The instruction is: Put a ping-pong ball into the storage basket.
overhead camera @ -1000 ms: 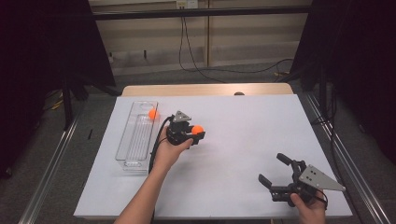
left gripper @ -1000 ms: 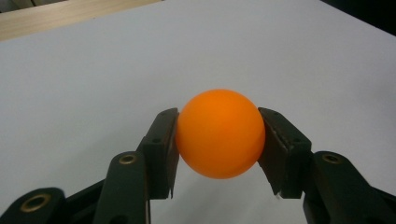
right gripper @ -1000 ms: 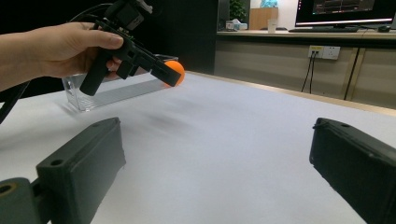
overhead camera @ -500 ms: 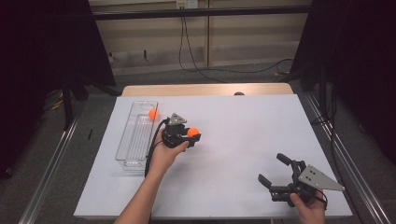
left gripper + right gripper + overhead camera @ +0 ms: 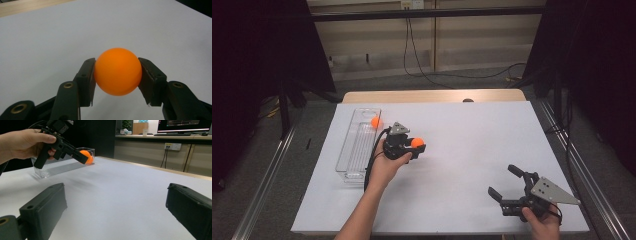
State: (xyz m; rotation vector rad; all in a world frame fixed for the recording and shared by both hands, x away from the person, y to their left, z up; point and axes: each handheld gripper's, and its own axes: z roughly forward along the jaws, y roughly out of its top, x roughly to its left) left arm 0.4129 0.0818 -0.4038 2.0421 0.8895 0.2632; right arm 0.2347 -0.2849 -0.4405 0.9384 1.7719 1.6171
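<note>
The left gripper [image 5: 418, 145] is clenched on an orange ball [image 5: 117, 71], both pads pressed against its sides, and holds it above the white table [image 5: 472, 145] just right of the clear tray [image 5: 357, 147], left of the table's middle. A second orange ball [image 5: 375, 121] lies in the far end of that tray, well apart from the held one. The right gripper [image 5: 504, 187] sits at the near right corner of the table, well apart from the left one, its jaws spread wide with nothing between them.
</note>
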